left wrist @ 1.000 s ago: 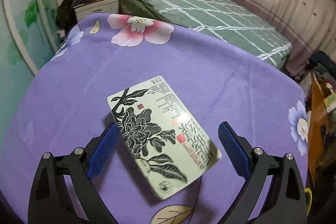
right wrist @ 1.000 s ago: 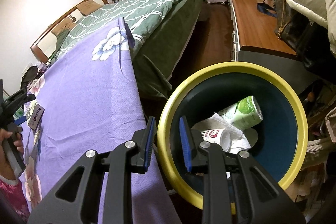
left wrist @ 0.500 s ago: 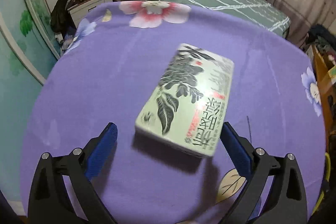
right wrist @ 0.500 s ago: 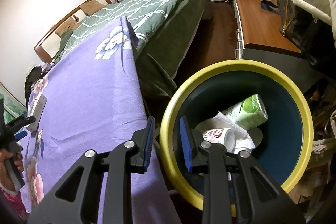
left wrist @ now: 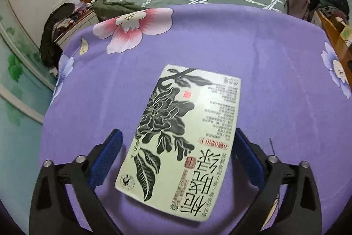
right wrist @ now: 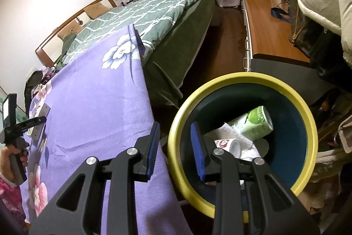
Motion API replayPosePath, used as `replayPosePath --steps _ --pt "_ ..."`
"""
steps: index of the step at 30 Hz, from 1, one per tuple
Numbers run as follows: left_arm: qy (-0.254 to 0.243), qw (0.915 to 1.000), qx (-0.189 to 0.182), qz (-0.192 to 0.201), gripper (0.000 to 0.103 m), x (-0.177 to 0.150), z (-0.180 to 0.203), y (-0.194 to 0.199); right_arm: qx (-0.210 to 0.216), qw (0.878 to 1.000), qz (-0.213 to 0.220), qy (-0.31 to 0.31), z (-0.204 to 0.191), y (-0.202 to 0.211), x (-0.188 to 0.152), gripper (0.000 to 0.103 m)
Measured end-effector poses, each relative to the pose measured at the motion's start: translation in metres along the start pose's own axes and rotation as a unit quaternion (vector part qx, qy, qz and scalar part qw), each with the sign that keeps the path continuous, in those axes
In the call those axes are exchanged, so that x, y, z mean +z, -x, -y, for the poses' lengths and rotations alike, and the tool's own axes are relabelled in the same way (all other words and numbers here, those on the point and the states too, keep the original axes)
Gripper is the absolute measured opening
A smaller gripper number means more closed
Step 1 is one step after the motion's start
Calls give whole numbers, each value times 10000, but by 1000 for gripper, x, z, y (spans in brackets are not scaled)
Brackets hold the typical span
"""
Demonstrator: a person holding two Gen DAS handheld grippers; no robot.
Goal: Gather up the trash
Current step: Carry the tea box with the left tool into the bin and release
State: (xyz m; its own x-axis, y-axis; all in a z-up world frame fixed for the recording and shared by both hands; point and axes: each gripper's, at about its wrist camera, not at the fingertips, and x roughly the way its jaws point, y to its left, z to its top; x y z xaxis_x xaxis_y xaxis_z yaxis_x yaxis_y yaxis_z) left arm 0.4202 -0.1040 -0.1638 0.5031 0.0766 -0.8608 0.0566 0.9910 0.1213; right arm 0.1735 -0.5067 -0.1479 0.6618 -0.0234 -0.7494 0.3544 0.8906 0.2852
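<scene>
My left gripper [left wrist: 176,160] straddles the flat tea box [left wrist: 184,136] lying on the purple cloth [left wrist: 264,58], jaws wide but closing, one pad each side. It looks light, stiff, slick; I'd pinch its long edges.

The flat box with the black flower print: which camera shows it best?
The left wrist view: the box lies on the purple cloth close below the camera, its printed face filling the middle. The right wrist view shows it only small, far left, edge-on.
</scene>
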Motion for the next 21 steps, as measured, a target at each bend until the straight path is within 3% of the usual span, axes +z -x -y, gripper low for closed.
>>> replayPosePath --steps 2,4,12,17,21 --pt "12 10000 -87 -12 78 1 2 1 -18 10000 1 -11 1 1 0 28" --pt "-160 9998 -109 64 74 0 10 5 -31 10000 7 -8 2 2 -1 28" --pt "-744 9927 -875 380 74 -23 74 46 -258 9996 21 -84 27 11 -7 28" --pt "-1300 9774 -1553 613 74 -36 149 90 -469 9986 50 -239 56 23 -16 28" --pt "-1797 9586 -2092 706 74 -47 218 122 -605 9974 87 -368 77 33 -21 28"
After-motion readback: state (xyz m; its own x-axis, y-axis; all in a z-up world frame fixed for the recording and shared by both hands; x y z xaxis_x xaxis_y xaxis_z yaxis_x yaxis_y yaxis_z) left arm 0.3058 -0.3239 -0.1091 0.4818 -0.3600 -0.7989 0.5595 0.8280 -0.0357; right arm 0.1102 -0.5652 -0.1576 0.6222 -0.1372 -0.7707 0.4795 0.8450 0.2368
